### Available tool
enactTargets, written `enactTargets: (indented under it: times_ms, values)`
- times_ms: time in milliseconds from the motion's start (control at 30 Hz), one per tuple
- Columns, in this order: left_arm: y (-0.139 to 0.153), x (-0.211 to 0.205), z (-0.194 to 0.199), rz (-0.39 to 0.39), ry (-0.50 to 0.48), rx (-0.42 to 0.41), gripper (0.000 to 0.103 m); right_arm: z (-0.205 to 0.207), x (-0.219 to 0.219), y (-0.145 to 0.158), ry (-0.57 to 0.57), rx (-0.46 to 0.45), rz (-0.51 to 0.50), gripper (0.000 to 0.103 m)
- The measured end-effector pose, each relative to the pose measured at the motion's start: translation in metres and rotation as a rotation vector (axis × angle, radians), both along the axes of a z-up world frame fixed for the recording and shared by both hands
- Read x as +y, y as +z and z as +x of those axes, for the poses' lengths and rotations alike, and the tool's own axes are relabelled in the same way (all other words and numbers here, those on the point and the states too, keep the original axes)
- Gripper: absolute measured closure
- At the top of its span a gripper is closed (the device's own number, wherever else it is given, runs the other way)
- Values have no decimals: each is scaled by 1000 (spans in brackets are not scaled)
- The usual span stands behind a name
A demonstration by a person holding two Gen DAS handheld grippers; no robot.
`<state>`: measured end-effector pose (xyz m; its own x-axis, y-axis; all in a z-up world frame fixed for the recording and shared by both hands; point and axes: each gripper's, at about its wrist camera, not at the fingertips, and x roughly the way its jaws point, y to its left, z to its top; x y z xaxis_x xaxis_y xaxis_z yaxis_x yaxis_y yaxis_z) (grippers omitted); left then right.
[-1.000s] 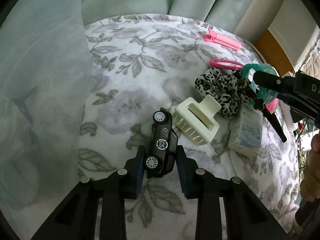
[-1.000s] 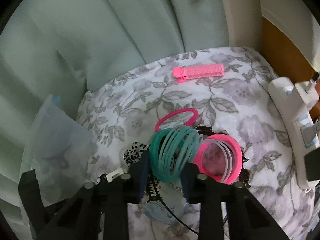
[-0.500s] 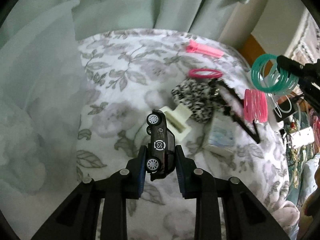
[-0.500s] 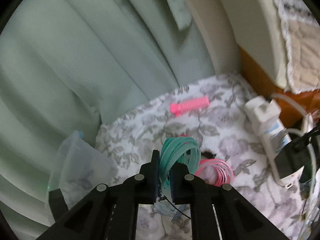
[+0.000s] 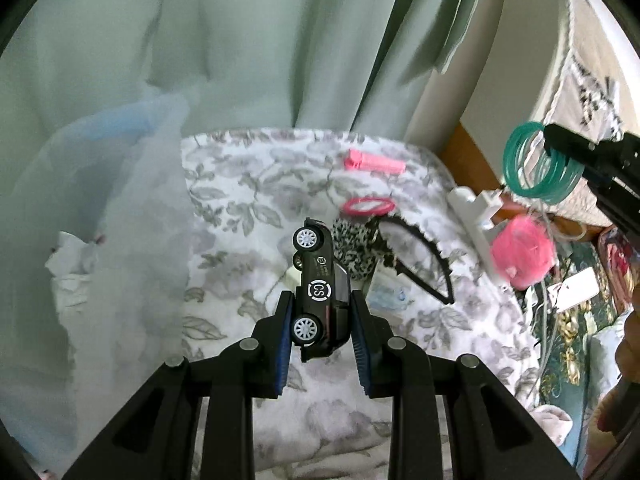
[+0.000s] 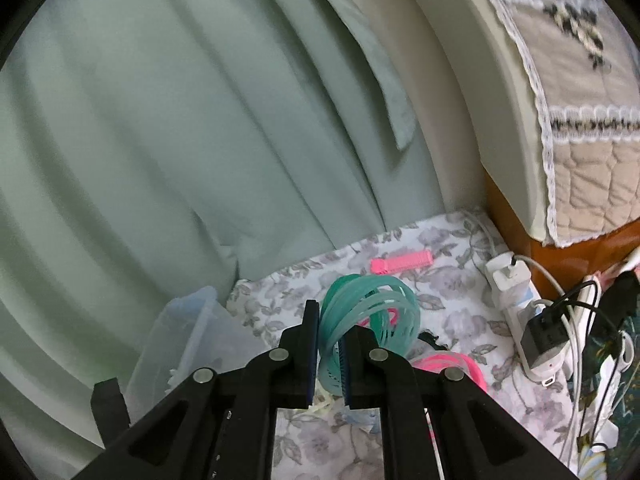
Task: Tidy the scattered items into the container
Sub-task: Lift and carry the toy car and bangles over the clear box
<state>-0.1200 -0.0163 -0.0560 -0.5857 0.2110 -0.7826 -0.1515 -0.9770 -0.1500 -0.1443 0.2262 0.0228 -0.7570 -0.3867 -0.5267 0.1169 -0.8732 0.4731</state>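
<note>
My left gripper (image 5: 322, 312) is shut on a black toy car (image 5: 320, 292) marked CS, held nose-up above the floral cloth. A translucent container (image 5: 100, 216) rises at the left with white items inside; it also shows in the right wrist view as the container (image 6: 188, 344). My right gripper (image 6: 331, 340) is shut on a bundle of teal rings (image 6: 368, 312), lifted off the cloth. From the left wrist view the same teal rings (image 5: 536, 168) hang at the upper right. Pink rings (image 6: 456, 364) lie on the cloth below.
On the floral cloth (image 5: 256, 184) lie a pink hair clip (image 5: 374, 162), a pink hair tie (image 5: 368, 206), a leopard scrunchie (image 5: 356, 248), a black headband (image 5: 420, 256) and a small packet (image 5: 386, 296). A white power strip (image 6: 524, 320) with plugs lies right. Green curtains (image 6: 200, 140) hang behind.
Both grippers rose off the cloth. The toy car went up with the left one, the teal rings with the right one, leaving the pink rings behind.
</note>
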Motion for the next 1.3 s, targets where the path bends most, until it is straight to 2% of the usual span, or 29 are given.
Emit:
enactTargets:
  times_ms: [133,300,633,1000,1300]
  values:
    - [19,-1,16,-26,-10,67,75,16,-8,14,15,33,11,93]
    - [37,-11,37,-2,0,122,75,34,-24,31,37,77,33,93]
    - [62,-53,69,51,79,205,75,66,-69,55,104,143,90,93]
    - [76,-113,98,110,206,270,75,80,-136,75,226,198,165,93]
    - [69,-165,109,141,323,272,75,76,-201,75,356,223,210,93]
